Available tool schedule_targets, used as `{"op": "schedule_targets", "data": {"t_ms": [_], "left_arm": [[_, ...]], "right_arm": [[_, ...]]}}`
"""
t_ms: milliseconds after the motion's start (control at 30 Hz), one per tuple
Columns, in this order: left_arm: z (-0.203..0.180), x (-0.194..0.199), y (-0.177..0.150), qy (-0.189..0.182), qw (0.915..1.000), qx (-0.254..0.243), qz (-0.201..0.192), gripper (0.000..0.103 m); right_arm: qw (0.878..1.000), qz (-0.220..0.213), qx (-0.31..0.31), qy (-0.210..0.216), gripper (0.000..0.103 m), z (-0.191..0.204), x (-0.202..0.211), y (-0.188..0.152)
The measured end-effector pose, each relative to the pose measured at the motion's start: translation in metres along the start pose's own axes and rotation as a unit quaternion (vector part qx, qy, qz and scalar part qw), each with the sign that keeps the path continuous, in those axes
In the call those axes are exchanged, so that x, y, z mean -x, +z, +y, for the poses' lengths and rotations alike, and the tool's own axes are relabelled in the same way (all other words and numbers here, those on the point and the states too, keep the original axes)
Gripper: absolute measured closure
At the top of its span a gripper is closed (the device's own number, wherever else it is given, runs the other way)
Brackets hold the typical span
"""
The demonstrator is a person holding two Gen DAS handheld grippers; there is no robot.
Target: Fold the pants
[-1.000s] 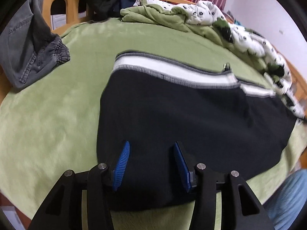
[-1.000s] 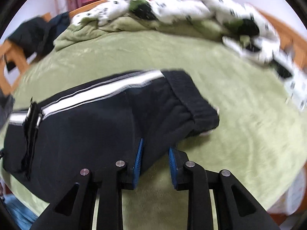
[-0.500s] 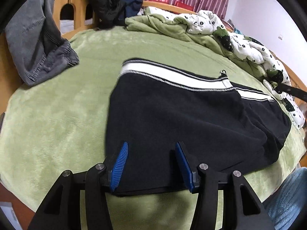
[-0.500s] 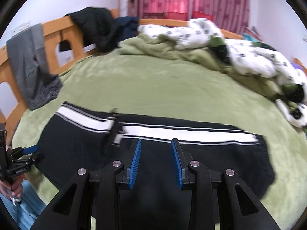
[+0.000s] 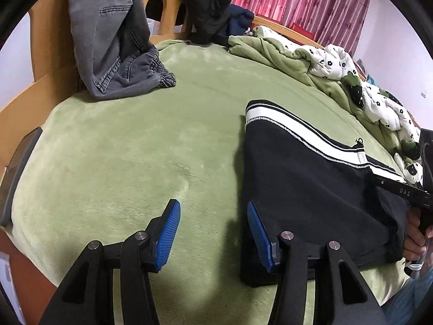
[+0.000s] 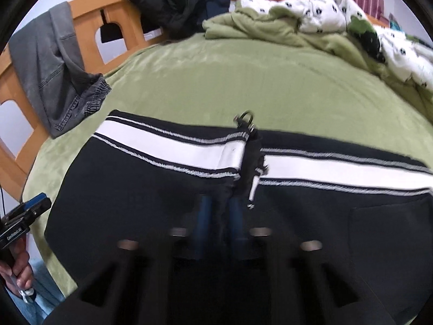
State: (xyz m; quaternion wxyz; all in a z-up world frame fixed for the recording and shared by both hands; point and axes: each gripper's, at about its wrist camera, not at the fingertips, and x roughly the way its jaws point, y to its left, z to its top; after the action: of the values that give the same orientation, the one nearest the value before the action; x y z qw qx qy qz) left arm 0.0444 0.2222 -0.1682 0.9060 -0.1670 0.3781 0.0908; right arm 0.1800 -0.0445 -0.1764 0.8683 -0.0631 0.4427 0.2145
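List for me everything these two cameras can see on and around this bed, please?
black pants: one, black with a white side stripe, flat on the near part of the bed
blanket: one, green, covering the bed
grey jeans: one pair, draped over the bed frame
bed frame: one, orange wood, at the far edge
dark clothes: a heap, black and navy, on the frame
quilt: one, white with dark flowers and green lining, bunched at the far side
curtain: red, behind the bed
left gripper: black, blue pads, open above the blanket
right gripper: blurred, shut on the black pants
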Motion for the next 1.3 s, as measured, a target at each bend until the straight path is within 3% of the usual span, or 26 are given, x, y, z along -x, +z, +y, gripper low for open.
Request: {"op": "schedule_targets", "data": {"t_ms": [100, 167, 300, 467, 667, 733, 800, 833, 933, 1100, 1167, 1300], "left_arm": [[0.0, 0.002, -0.002, -0.018, 0.9998, -0.004, -0.002, 0.054], [0.001, 0.003, -0.003, -0.041, 0.9991, -0.007, 0.002, 0.054], [-0.006, 0.004, -0.005, -0.08, 0.9967, -0.013, 0.008, 0.054], [-0.024, -0.014, -0.015, -0.082, 0.9941, -0.036, 0.06, 0.054], [-0.006, -0.018, -0.016, -0.141, 0.9864, 0.036, 0.076, 0.053], [-0.003, -0.017, -0.018, -0.149, 0.9846, 0.052, 0.074, 0.053], [-0.004, -0.016, -0.02, -0.147, 0.9853, 0.052, 0.069, 0.053], [-0.007, -0.015, -0.02, -0.143, 0.9862, 0.048, 0.067, 0.053], [-0.021, -0.013, -0.019, -0.123, 0.9902, 0.028, 0.058, 0.052], [-0.033, -0.014, -0.013, -0.085, 0.9951, 0.016, 0.049, 0.052], [-0.034, -0.015, -0.012, -0.077, 0.9954, 0.026, 0.05, 0.052], [-0.039, -0.017, -0.01, -0.055, 0.9969, 0.03, 0.047, 0.052]], "right_arm": [[0.997, -0.066, -0.024, 0.013, 0.098, -0.013, 0.031, 0.007], [0.997, -0.059, -0.045, 0.022, 0.098, -0.024, 0.032, 0.011], [0.999, 0.026, -0.043, -0.001, 0.091, -0.027, -0.011, -0.006], [0.999, 0.014, -0.044, -0.007, 0.083, -0.023, 0.009, -0.018], [0.997, -0.026, -0.035, -0.062, 0.079, -0.05, 0.079, -0.031], [0.993, -0.047, -0.06, -0.091, 0.078, -0.083, 0.111, -0.039], [0.985, -0.063, -0.09, -0.134, 0.06, -0.125, 0.144, -0.049], [0.981, -0.072, -0.103, -0.15, 0.046, -0.143, 0.157, -0.053], [0.964, -0.085, -0.168, -0.185, 0.037, -0.212, 0.19, -0.07], [0.953, -0.052, -0.27, -0.131, 0.037, -0.306, 0.178, -0.098], [0.948, -0.051, -0.289, -0.122, 0.037, -0.327, 0.163, -0.104], [0.933, -0.052, -0.352, -0.057, 0.037, -0.369, 0.124, -0.11]]}}
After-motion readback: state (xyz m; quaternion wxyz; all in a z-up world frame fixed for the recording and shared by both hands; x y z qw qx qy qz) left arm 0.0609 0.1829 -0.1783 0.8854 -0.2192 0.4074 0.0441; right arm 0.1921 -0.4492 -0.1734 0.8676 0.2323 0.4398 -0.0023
